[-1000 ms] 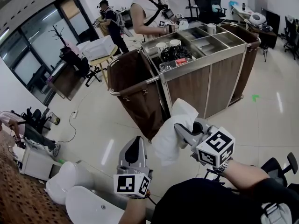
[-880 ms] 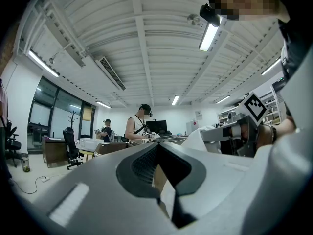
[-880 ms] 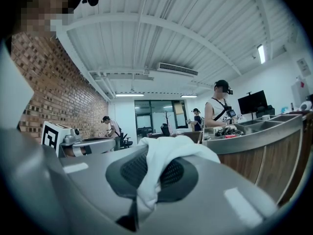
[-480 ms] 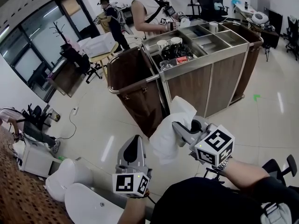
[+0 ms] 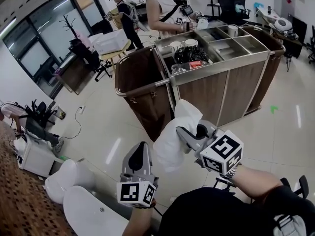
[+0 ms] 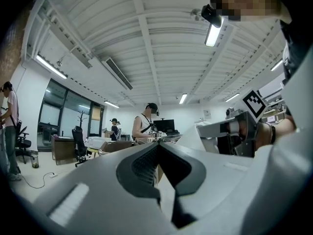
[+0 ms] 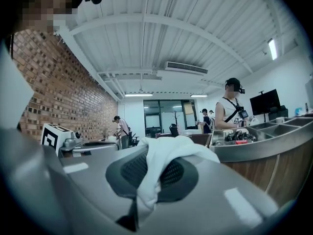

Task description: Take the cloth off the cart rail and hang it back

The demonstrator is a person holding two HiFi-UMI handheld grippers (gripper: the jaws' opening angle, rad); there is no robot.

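A white cloth [image 5: 173, 137] hangs bunched from my right gripper [image 5: 182, 132], which is shut on it in mid-air in front of the cart [image 5: 224, 85]. In the right gripper view the cloth [image 7: 164, 161] spills up between the jaws of the right gripper [image 7: 151, 173] and drapes over them. The cart's metal rail [image 5: 141, 88] runs along the top of its brown bag, up and left of the cloth, with nothing on it. My left gripper [image 5: 143, 149] is lower left, pointing toward the cart, shut and holding nothing. In its own view the left gripper [image 6: 159, 153] has its jaws closed together.
A person [image 5: 170, 9] stands at the far side of the cart, whose top trays hold cups and bottles. Another person [image 5: 124, 16] is farther back by a desk. White rounded fixtures [image 5: 74, 181] sit at lower left. A green mark [image 5: 272, 109] is on the floor.
The head view has drifted, so the cart sits a little lower and to the right in it. Both grippers keep their places and the right one keeps its hold on the cloth.
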